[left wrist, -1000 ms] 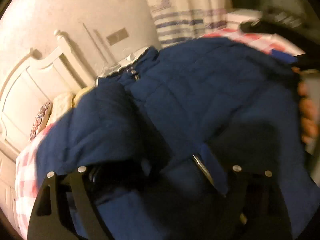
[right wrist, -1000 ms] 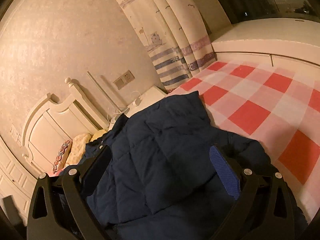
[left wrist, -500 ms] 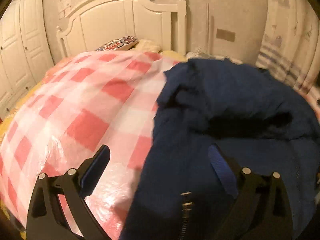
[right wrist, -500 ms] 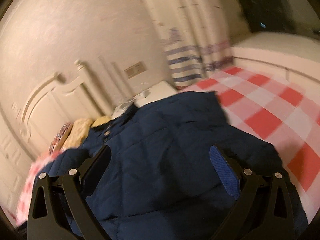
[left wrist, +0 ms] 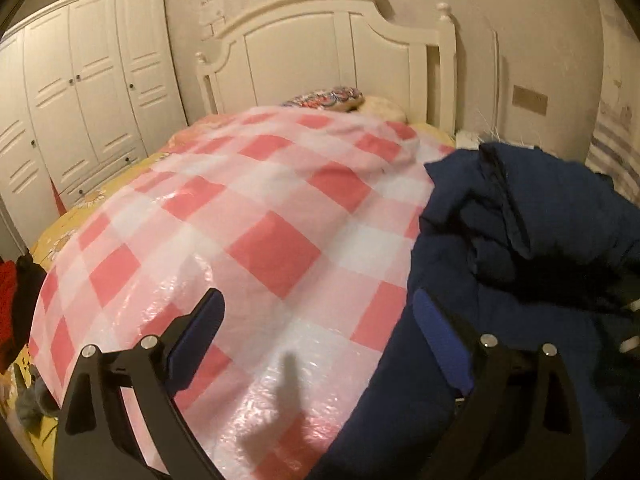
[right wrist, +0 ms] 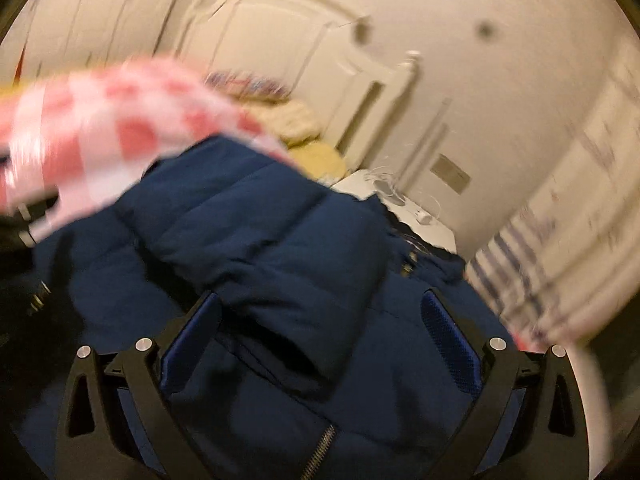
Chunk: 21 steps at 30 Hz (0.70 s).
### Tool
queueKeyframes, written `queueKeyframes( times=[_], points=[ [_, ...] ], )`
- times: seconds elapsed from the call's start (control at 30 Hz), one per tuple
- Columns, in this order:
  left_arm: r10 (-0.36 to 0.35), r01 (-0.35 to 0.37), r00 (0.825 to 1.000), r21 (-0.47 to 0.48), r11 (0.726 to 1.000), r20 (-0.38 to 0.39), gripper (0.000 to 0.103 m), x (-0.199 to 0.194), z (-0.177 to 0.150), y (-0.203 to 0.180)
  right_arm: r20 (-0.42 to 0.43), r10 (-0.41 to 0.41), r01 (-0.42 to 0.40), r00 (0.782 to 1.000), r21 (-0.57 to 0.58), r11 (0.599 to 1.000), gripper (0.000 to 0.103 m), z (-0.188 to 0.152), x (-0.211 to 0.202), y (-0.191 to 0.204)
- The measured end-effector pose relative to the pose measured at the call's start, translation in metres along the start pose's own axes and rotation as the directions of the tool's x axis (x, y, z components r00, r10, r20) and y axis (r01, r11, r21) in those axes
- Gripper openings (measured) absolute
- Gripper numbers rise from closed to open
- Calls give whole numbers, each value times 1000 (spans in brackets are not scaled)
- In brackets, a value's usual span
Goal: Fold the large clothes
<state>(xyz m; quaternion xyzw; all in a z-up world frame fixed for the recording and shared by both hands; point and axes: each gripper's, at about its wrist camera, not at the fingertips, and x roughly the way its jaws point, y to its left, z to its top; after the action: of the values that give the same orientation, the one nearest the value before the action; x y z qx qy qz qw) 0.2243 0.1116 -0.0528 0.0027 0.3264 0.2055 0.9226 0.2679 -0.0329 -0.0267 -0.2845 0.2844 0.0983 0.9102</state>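
Note:
A large navy quilted jacket lies bunched on the right side of the bed, on a pink and white checked cover. My left gripper hangs over the cover at the jacket's left edge. Its jaws stand wide and are closing a little, with nothing gripped between them. The right wrist view is blurred by motion. There my right gripper is open just above the jacket, where a folded sleeve or flap lies across the body. A zip shows at the bottom edge.
A white headboard and pillows stand at the far end of the bed. White wardrobes line the left wall. Red and dark clothing sits at the left edge. A white nightstand and striped curtain are on the right.
The left view swung off the jacket onto the checked cover, leaving the jacket at the right. The right view rolled and swept left over the jacket, now blurred.

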Motion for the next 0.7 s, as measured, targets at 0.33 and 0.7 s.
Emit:
queueKeyframes(
  times=[0.33, 0.7],
  points=[
    [12, -12, 1000, -1, 1000, 24, 94, -5, 4, 0, 34, 147, -150, 989, 95, 984, 67, 20, 18, 2],
    [43, -41, 998, -22, 999, 54, 95, -11, 4, 4, 280, 223, -346, 934, 550, 760, 23, -23, -34, -96]
  ],
)
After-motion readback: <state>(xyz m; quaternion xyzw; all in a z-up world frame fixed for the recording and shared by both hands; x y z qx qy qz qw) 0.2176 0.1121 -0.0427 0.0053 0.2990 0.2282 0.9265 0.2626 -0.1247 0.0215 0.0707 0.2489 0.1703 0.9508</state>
